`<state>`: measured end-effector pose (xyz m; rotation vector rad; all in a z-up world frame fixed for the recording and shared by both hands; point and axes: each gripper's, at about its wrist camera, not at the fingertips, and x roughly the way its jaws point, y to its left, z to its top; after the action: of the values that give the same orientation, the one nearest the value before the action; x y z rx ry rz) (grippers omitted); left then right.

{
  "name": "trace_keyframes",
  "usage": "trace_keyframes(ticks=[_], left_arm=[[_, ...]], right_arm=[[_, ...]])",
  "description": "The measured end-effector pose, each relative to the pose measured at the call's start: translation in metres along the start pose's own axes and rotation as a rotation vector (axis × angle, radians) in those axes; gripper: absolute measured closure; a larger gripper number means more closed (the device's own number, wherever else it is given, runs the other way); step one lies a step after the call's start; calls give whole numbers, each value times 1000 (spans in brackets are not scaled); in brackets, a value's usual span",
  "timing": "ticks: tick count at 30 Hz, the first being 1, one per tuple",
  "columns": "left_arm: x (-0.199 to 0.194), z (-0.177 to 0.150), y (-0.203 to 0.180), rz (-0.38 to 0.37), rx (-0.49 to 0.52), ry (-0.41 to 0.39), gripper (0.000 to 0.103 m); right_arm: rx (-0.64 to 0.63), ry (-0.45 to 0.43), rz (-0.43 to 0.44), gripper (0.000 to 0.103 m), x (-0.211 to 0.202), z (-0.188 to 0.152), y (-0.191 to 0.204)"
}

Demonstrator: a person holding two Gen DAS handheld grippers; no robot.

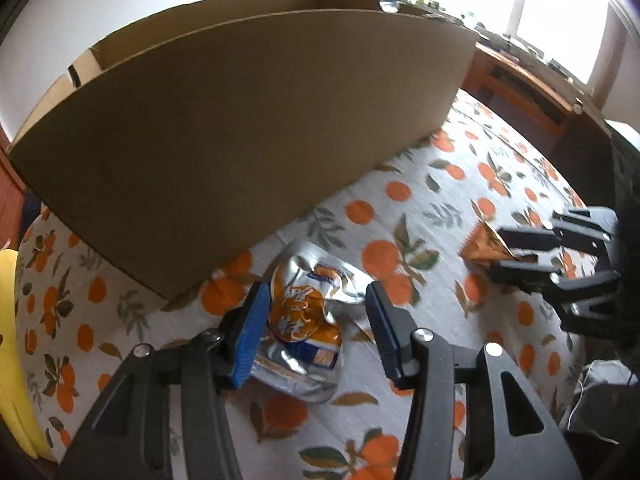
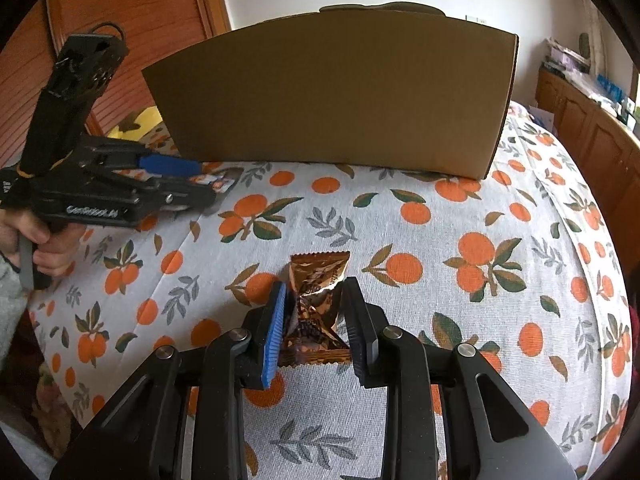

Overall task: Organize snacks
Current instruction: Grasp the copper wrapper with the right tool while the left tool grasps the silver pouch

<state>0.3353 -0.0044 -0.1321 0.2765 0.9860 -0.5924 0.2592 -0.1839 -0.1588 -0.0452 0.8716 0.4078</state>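
Snacks: copper packet [image 2: 316, 308] pinched at its waist in right claw [image 2: 314, 320]; silver bag [image 1: 304, 320] lying loose between open left claw [image 1: 316, 332]; box [image 2: 332, 96] just beyond.

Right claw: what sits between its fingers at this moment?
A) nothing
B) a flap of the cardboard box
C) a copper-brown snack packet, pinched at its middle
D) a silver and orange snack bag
C: the right wrist view shows the right claw squeezing the copper-brown snack packet into a waist, on the orange-print tablecloth.

Orange-print cloth [image 2: 400, 216] on table: cardboard box [image 2: 332, 92], silver snack bag [image 1: 304, 320], brown snack pkt [image 2: 316, 304].
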Motion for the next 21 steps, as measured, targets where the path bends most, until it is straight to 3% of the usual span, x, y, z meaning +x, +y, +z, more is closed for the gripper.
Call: trace_keyframes(ticks=[4, 8, 21], left_arm=[[-3, -7, -9, 10, 25, 29, 53], [-1, -12, -18, 67, 67, 50, 52], [4, 1, -9, 118, -1, 51, 49]], right_arm=[[4, -1, 3, 76, 0, 0, 0], [7, -1, 9, 76, 0, 0, -1], [9, -1, 12, 76, -1, 0, -1]])
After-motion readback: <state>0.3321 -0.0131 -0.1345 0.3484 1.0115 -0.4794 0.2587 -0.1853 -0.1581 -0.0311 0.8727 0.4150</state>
